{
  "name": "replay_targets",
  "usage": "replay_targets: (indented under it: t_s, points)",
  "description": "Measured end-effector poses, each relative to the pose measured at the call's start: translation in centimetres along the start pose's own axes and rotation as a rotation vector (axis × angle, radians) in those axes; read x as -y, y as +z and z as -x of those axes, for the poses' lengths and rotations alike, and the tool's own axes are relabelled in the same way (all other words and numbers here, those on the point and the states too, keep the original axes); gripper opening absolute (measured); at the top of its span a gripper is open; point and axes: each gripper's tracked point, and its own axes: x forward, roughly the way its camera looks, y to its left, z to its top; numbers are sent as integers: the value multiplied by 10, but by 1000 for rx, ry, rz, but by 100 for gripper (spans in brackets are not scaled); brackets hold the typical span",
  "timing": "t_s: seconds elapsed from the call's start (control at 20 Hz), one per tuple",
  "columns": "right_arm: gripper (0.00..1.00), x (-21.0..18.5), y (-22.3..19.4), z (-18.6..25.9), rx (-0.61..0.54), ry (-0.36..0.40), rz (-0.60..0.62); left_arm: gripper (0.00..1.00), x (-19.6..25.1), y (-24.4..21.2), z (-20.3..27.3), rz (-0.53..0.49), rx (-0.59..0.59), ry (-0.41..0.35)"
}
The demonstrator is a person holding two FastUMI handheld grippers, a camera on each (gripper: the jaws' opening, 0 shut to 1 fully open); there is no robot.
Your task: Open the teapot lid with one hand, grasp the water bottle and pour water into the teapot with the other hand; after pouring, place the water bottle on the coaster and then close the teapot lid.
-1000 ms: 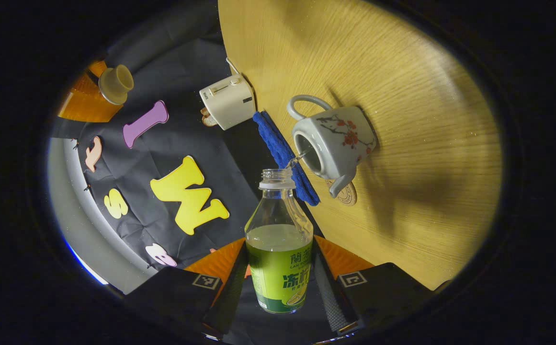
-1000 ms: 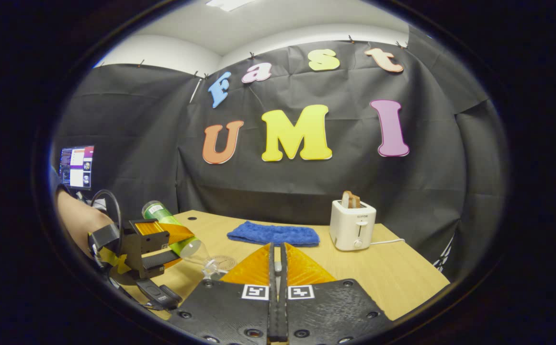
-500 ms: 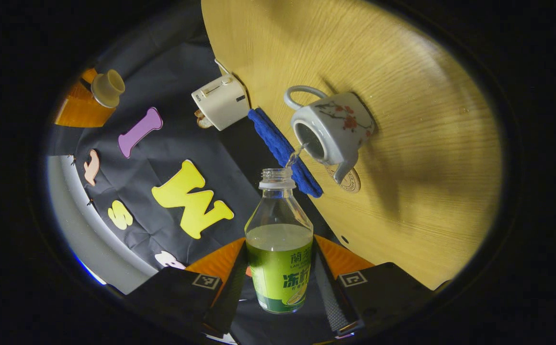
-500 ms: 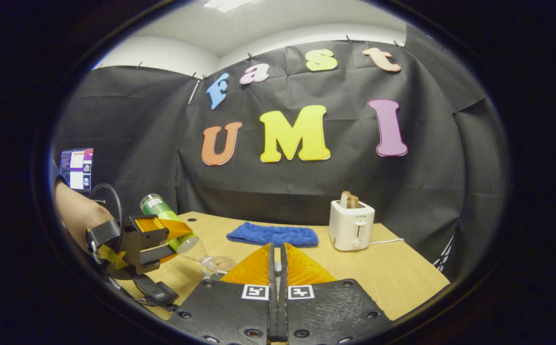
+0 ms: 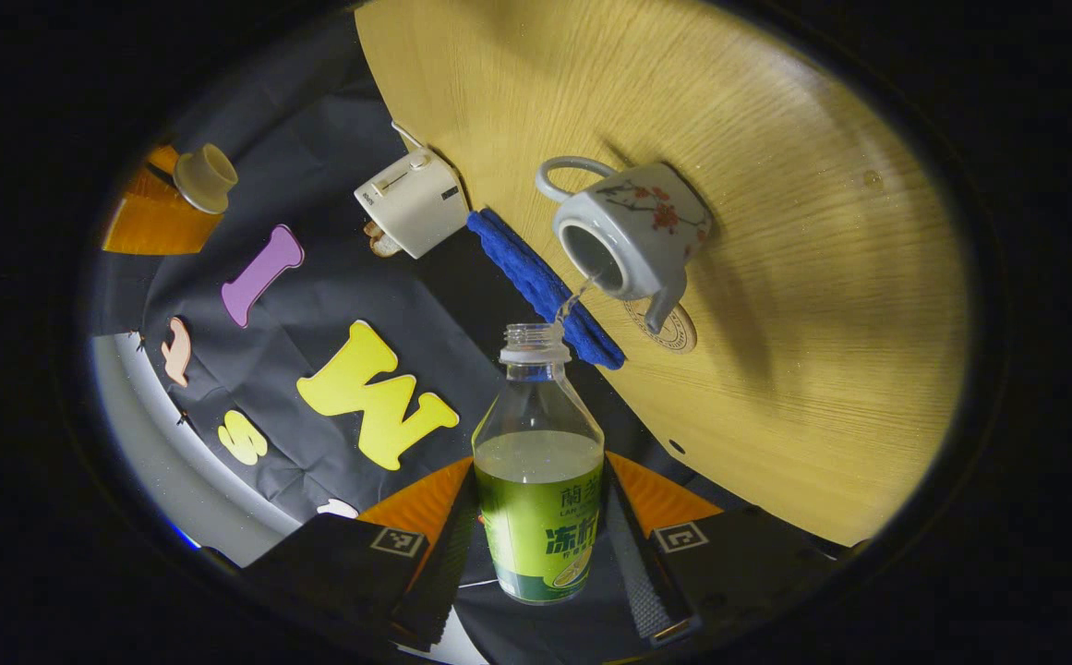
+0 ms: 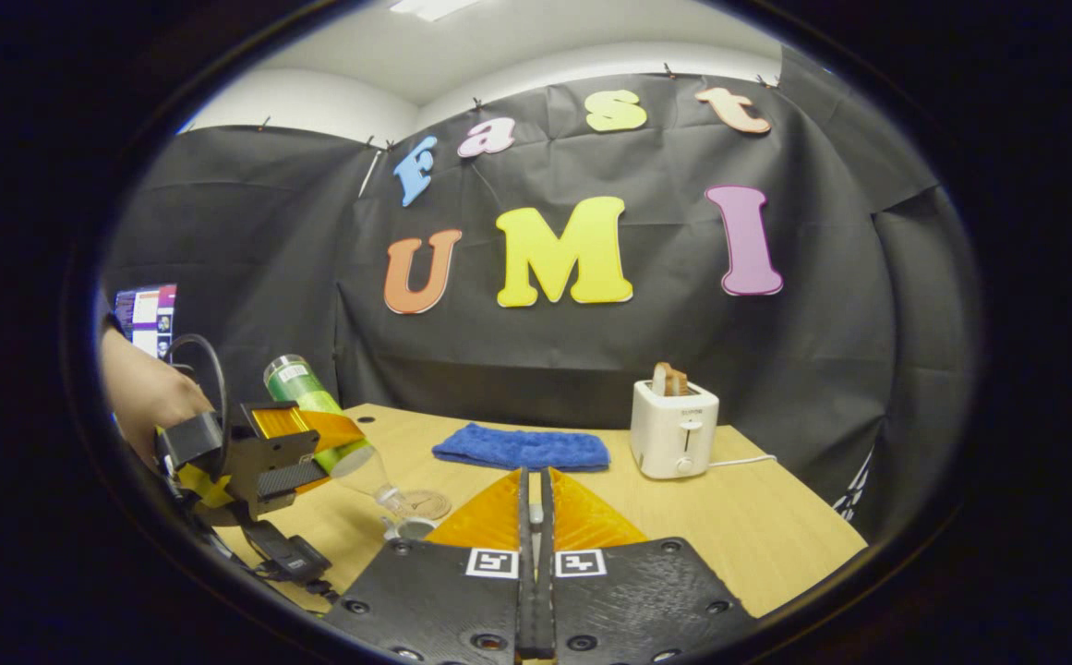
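Left claw [image 5: 540, 554]: clamped on water bottle [image 5: 538, 480] — tilted, thin stream entering teapot [image 5: 632, 235].
Teapot: on bench [image 5: 776, 277], lid off, beside coaster [image 5: 669, 328].
Right claw [image 6: 532, 517]: fingers pinched on lid [image 5: 205, 173] — raised.

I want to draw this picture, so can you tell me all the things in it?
water bottle: one, clear with green label, tilted toward the teapot
water: one thin stream, bottle mouth into teapot
teapot: one, white with red flowers, open, on table
teapot lid: one, cream, held up off the pot
coaster: one, tan, round, beside teapot
cloth: one, blue, near wall
toaster: one, white, toast inside, table's back edge
table: one, light wood
left gripper: clamped on bottle
right gripper: pinching lid
hand: one, holding left gripper
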Motion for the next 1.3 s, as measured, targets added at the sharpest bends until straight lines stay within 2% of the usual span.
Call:
replay_targets:
  t_s: [0.55,1.0,1.1,1.3]
  points:
    - [0,5,-4,-2,-10,7,-19,75,-9,9,3,-44,8,4]
    - [0,8,-10,-6,-25,0,-23,75,-8,10,2,-24,12,-1]
    - [0,8,-11,-7,-27,0,-23,75,-4,9,-2,35,17,-3]
    - [0,16,-12,-8,-29,-19,-24,75,19,15,-3,297,57,-42]
